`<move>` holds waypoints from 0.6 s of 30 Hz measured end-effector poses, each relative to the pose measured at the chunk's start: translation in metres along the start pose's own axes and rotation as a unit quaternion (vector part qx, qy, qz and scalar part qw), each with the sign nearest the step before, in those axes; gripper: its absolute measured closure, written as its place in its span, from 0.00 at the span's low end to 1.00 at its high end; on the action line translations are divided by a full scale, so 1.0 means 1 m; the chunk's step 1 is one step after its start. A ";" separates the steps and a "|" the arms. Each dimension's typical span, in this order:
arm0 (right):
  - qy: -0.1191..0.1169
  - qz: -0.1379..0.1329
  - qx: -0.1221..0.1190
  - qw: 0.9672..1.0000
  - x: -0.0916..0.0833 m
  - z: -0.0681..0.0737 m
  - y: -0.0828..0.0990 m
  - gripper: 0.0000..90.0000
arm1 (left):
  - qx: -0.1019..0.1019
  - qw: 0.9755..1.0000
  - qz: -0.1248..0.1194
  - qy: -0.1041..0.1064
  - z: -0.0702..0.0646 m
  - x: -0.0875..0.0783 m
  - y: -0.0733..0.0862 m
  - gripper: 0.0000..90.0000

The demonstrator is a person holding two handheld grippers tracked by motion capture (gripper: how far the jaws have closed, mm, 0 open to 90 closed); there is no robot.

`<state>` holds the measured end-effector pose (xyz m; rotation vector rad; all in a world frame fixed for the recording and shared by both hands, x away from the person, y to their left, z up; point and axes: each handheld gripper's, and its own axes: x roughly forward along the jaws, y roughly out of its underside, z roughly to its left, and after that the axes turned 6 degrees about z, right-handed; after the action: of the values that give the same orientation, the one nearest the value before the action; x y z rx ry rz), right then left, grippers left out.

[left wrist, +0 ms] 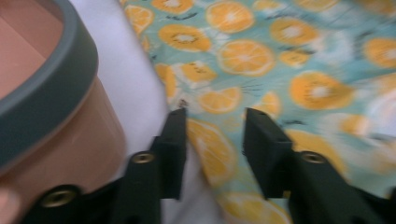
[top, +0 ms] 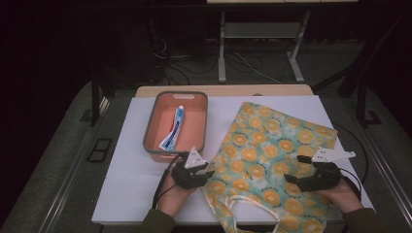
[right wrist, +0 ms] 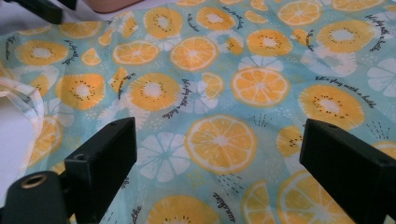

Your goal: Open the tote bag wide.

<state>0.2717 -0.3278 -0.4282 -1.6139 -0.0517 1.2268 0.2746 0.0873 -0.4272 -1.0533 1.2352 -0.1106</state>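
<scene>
Bag: an orange-slice print tote bag lies flat on the white counter, handles toward the person.
Basket: orange basket holds a toothpaste tube.
Left gripper: jaws released over the bag's left edge.
Right gripper: jaws spread wide above the bag.

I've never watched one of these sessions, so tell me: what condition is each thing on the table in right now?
Orange-print bag: lying flat, handles toward the person.
Basket: upright, holding a toothpaste tube.
Toothpaste tube: lying flat in the basket.
Left hand-held gripper: jaws open, at the bag's edge.
Right hand-held gripper: jaws wide open over the bag.
</scene>
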 end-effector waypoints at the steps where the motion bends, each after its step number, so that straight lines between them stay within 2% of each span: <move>1: 0.000 0.000 -0.002 1.000 0.000 0.000 0.000 0.12 | -0.001 1.000 0.000 0.007 -0.002 -0.004 0.003 0.54; 2: 0.000 0.000 -0.002 1.000 0.000 0.000 0.000 0.12 | -0.002 1.000 0.006 0.011 -0.005 -0.007 0.006 0.54; 3: 0.000 0.001 -0.002 1.000 0.000 0.000 0.000 0.12 | -0.005 1.000 0.012 0.014 -0.007 -0.009 0.009 0.47; 4: 0.000 0.001 -0.002 1.000 0.000 0.000 0.000 0.12 | -0.010 1.000 0.010 0.018 -0.008 -0.011 0.013 0.47; 6: 0.000 0.002 -0.002 1.000 0.001 0.001 0.000 0.12 | -0.017 0.999 0.020 0.020 -0.010 -0.010 0.018 0.40; 9: -0.001 0.004 -0.003 1.000 0.002 0.001 -0.001 0.12 | -0.021 0.999 0.038 0.026 -0.010 0.000 0.020 0.40; 10: -0.001 0.004 -0.003 1.000 0.002 0.001 -0.001 0.12 | -0.015 0.998 0.052 0.030 -0.010 0.004 0.020 0.40; 11: 0.000 0.004 -0.003 1.000 0.002 0.001 -0.001 0.12 | -0.011 0.997 0.062 0.033 -0.011 0.008 0.020 0.43; 13: 0.000 0.003 -0.004 1.000 0.001 0.001 0.000 0.12 | 0.012 0.998 0.067 0.010 -0.014 0.009 0.019 0.58; 14: 0.000 0.003 -0.004 1.000 0.001 0.001 0.000 0.12 | 0.020 0.998 0.067 0.001 -0.014 0.009 0.019 0.58; 17: 0.000 0.005 -0.002 1.000 0.002 0.001 -0.001 0.12 | 0.024 0.997 0.068 0.025 -0.011 0.009 0.017 0.93; 18: 0.000 0.005 -0.003 1.000 0.002 0.001 -0.001 0.12 | 0.036 0.997 0.071 0.020 -0.013 0.011 0.015 0.97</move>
<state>0.2724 -0.3258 -0.4289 -1.6210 -0.0482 1.2355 0.2619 0.0815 -0.4444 -0.9019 1.3284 -0.0675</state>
